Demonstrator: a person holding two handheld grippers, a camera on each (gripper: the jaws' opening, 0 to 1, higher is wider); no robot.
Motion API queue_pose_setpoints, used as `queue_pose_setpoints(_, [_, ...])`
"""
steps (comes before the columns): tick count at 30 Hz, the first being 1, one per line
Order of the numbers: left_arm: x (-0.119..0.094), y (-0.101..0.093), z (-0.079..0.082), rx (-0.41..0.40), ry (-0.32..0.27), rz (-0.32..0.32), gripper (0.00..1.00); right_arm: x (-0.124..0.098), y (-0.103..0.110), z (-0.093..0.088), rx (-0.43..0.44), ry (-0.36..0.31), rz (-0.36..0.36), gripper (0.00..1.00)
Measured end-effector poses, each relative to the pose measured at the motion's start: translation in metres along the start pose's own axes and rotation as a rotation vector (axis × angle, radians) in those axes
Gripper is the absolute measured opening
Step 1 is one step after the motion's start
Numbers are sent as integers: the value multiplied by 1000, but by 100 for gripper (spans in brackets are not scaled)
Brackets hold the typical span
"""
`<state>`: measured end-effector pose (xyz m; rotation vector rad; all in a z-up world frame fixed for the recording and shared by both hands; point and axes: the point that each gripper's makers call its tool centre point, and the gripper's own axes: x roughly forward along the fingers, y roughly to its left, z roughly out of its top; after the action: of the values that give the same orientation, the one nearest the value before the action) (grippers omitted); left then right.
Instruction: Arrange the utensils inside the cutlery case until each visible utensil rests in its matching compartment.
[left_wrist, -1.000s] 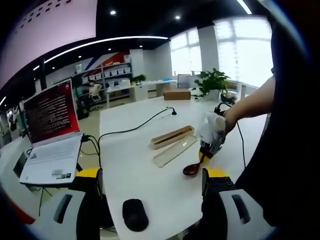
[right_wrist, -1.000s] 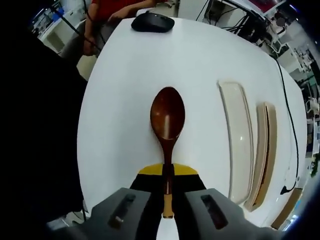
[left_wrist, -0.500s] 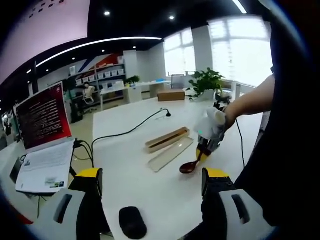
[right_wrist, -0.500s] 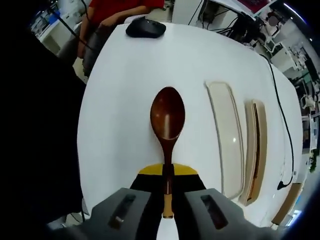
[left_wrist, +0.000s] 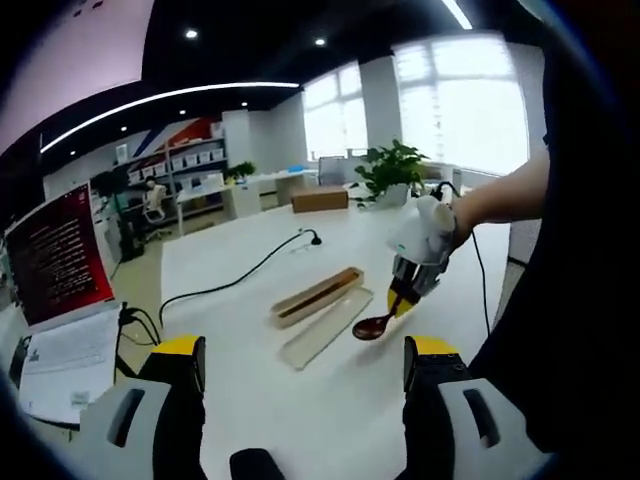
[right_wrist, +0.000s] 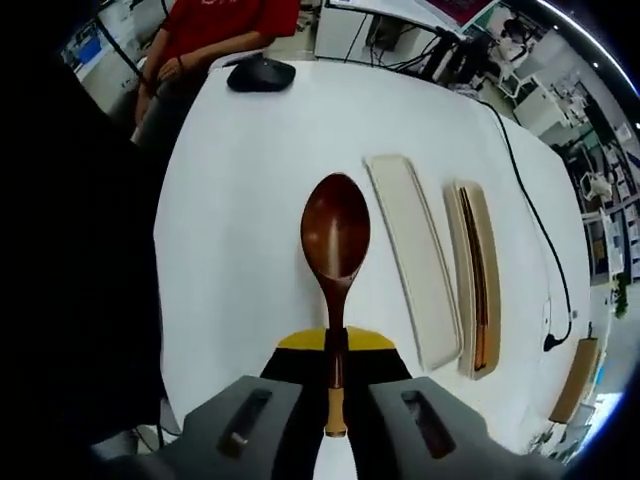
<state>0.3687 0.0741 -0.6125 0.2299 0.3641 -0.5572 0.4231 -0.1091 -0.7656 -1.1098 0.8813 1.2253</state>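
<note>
A dark brown wooden spoon (right_wrist: 335, 235) points forward from my right gripper (right_wrist: 335, 385), which is shut on its handle and holds it above the white table (right_wrist: 240, 200). Just right of the bowl lies the case's pale empty half (right_wrist: 412, 255). Beyond that is the wooden half (right_wrist: 475, 275) with dark chopsticks inside. In the left gripper view, the right gripper (left_wrist: 405, 300) hangs the spoon (left_wrist: 373, 326) beside the pale half (left_wrist: 325, 328) and the wooden half (left_wrist: 318, 295). My left gripper (left_wrist: 305, 375) is open and holds nothing, well short of the case.
A black mouse (right_wrist: 260, 73) lies near the table edge, by a person in a red shirt (right_wrist: 215, 25). A black cable (left_wrist: 240, 275) crosses the table. An open laptop (left_wrist: 55, 270) stands at the left. A cardboard box (left_wrist: 320, 198) and a plant (left_wrist: 385, 170) stand at the far end.
My right gripper has carried the spoon closer to the case; both halves now lie nearer the bowl. The left view has swung, sliding laptop and mouse toward its edges.
</note>
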Motion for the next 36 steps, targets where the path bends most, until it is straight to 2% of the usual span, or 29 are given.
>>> queue_pose_setpoints(10, [9, 0, 2, 14, -6, -34, 83, -9, -13, -13, 24, 12, -31, 0])
queue_pose_setpoints(18, [22, 2, -4, 25, -3, -73, 83, -20, -25, -24, 37, 22, -66, 0])
queue_pose_setpoints(25, [39, -11, 4, 44, 0, -121, 83, -29, -37, -39, 60, 32, -99, 0])
queue_pose_setpoints(36, [65, -13, 15, 71, 10, -183, 83, -42, -65, -50, 74, 36, -137, 0])
